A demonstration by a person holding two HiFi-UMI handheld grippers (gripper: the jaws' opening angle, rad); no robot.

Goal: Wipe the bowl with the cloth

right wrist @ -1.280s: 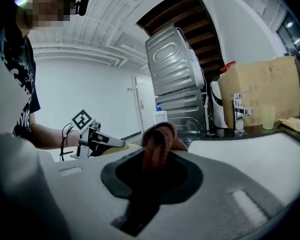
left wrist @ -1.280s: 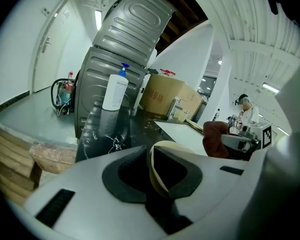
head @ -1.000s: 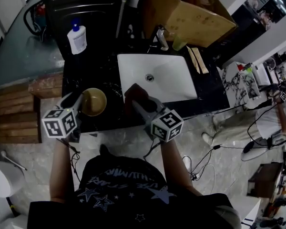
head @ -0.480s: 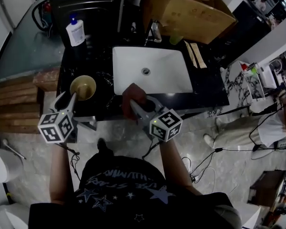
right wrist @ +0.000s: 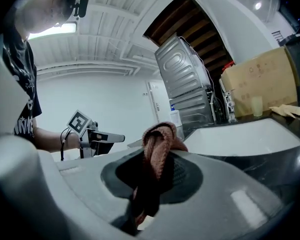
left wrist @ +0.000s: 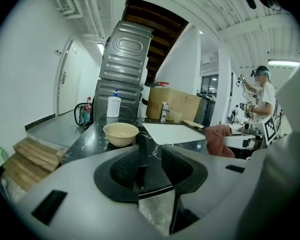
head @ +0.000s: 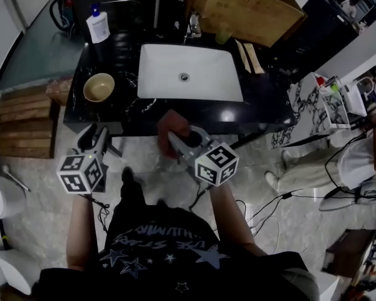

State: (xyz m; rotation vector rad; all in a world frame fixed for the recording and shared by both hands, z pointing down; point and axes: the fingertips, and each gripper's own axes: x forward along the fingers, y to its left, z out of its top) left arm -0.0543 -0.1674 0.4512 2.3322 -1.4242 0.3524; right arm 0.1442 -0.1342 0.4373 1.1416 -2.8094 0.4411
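A tan bowl (head: 99, 87) stands upright on the black counter (head: 263, 115), left of the white sink (head: 188, 74). In the left gripper view the bowl (left wrist: 121, 133) lies ahead, beyond the jaws. My left gripper (head: 95, 134) is off the counter's front edge, open, with nothing between its pads (left wrist: 151, 156). My right gripper (head: 175, 137) hangs in front of the counter, shut on a reddish-brown cloth (head: 172, 125). That cloth (right wrist: 157, 144) bunches up between the jaws, and it also shows in the left gripper view (left wrist: 219, 140).
A soap bottle (head: 98, 27), a faucet (head: 192, 25) and a cardboard box (head: 250, 8) line the counter's back. Wooden pallets (head: 22, 124) lie left of the counter. Cables (head: 263, 209) trail on the floor, and another person (head: 357, 162) stands at the right.
Both grippers and the view have drawn back from the counter. The left gripper, beside the bowl a second ago, is now well clear of it. The cloth stays in the right gripper.
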